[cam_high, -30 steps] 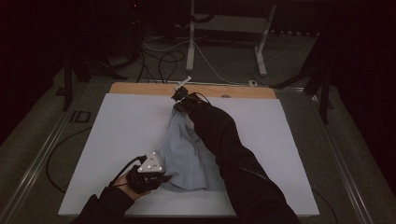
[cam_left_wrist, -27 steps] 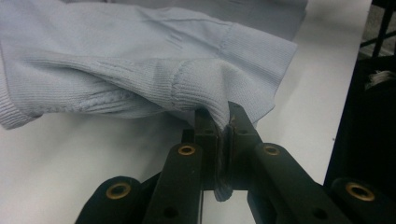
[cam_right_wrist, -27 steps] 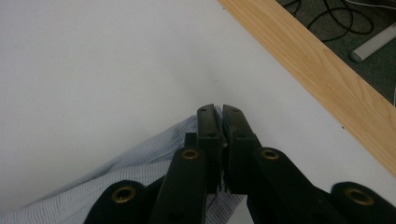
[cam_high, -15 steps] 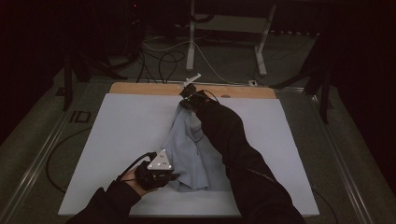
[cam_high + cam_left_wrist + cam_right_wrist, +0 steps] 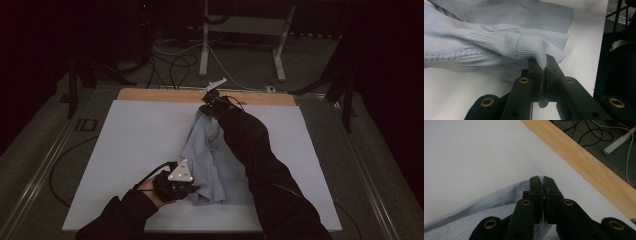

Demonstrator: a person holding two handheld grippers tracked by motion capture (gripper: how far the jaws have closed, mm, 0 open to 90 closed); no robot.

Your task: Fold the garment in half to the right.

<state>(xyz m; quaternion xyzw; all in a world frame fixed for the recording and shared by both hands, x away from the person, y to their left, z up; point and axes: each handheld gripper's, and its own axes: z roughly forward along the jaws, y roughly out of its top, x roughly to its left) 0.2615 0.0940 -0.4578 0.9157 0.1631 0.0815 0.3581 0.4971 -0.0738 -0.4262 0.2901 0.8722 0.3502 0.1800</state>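
Observation:
A light blue knitted sweater [image 5: 210, 160] lies stretched along the middle of the white table cover [image 5: 125, 145], from the far wooden edge to the near side. My left gripper [image 5: 187, 189] is shut on a ribbed cuff or hem [image 5: 541, 53] at the sweater's near end. The sweater [image 5: 486, 45] bunches in folds just beyond the jaws. My right gripper [image 5: 207, 107], at the far end of the table, is shut on a ribbed edge of the sweater [image 5: 499, 202], with a thin strip of fabric pinched between the jaws. The right gripper [image 5: 542, 182] points toward the wooden strip.
A wooden strip [image 5: 165, 95] [image 5: 586, 162] runs along the table's far edge. Beyond it, cables [image 5: 175, 60] and a white stand's legs [image 5: 205, 45] lie on the floor. A dark sleeve [image 5: 260, 160] lies across the right part of the sweater.
The right gripper has drawn the sweater's far end farther toward the wooden edge. The left gripper has shifted slightly right with the near end, stretching the sweater out.

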